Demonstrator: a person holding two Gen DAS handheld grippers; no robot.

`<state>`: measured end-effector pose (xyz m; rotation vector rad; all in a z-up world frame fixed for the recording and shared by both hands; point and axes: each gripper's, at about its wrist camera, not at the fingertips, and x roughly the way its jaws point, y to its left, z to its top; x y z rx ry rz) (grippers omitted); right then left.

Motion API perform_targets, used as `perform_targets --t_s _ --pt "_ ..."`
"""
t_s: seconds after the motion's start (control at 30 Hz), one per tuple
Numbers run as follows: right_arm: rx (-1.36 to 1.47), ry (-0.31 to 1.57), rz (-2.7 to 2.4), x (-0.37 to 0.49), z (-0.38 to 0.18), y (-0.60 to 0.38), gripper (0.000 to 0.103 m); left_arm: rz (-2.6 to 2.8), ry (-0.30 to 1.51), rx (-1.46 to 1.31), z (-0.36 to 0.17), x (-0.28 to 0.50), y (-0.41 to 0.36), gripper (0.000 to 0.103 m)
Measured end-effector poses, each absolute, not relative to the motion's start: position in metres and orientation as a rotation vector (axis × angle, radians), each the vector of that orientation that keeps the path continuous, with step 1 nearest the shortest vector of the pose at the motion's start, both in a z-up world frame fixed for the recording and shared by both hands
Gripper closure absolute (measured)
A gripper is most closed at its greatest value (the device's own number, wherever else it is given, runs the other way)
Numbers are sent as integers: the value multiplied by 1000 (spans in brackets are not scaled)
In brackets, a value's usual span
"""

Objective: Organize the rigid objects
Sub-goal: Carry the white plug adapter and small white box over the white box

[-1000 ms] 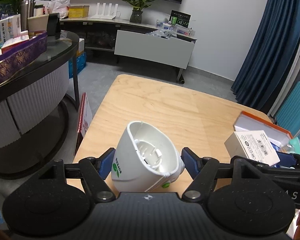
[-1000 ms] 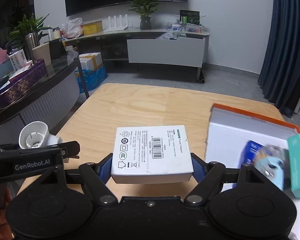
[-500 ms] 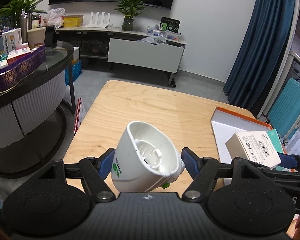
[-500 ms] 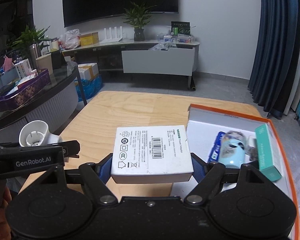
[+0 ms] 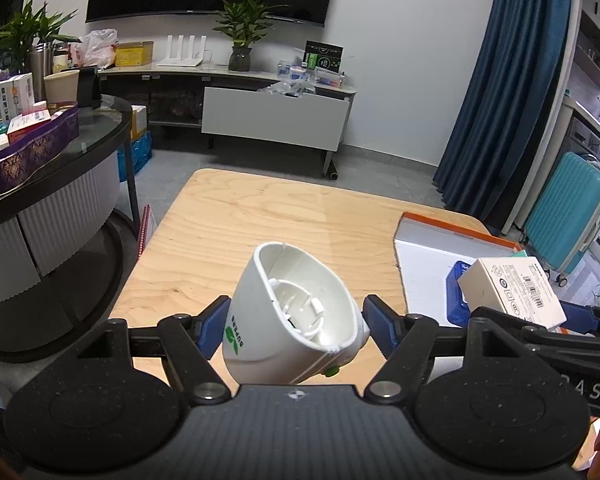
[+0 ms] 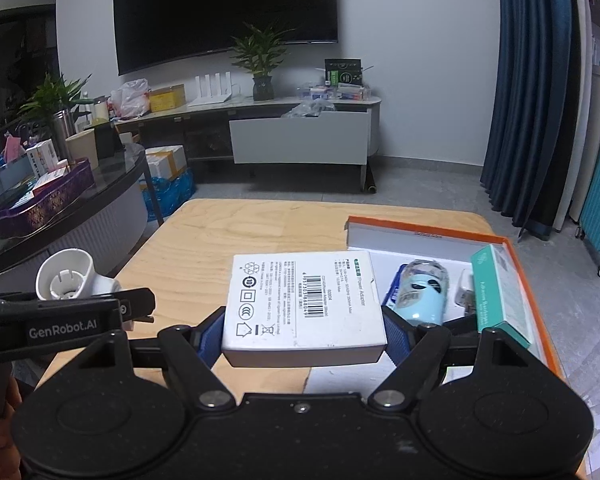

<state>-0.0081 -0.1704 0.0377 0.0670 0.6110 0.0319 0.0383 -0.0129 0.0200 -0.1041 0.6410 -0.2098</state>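
This looks like a living room in a home. A big dark TV [image 6: 224, 12] hangs on the white wall over a long low cabinet [image 6: 300, 128] with a potted plant [image 6: 262, 64] on top. Blue curtains [image 6: 536, 92] hang at the side. A light wooden table [image 6: 236, 236] stands on the grey floor, and a blue-green suitcase [image 5: 568, 228] waits nearby.

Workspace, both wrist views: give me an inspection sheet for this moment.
Surface: wooden table, bare at the left.
Job's things: white cup-shaped part; white adapter box; orange-rimmed tray holding a pale blue bottle and a teal carton.
Clutter: nothing seen on the table.
Grippers: left gripper shut on the part; right gripper shut on the box.
Cables: nothing seen.
Surroundings: TV, potted plants, blue curtain, teal suitcase.
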Motion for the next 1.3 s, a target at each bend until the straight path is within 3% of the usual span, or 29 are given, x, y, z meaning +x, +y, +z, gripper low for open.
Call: perform_targets --t_s 1.3 --pt "79 556 -26 -36 50 -199 11 -289 615 -77 27 28 -32 30"
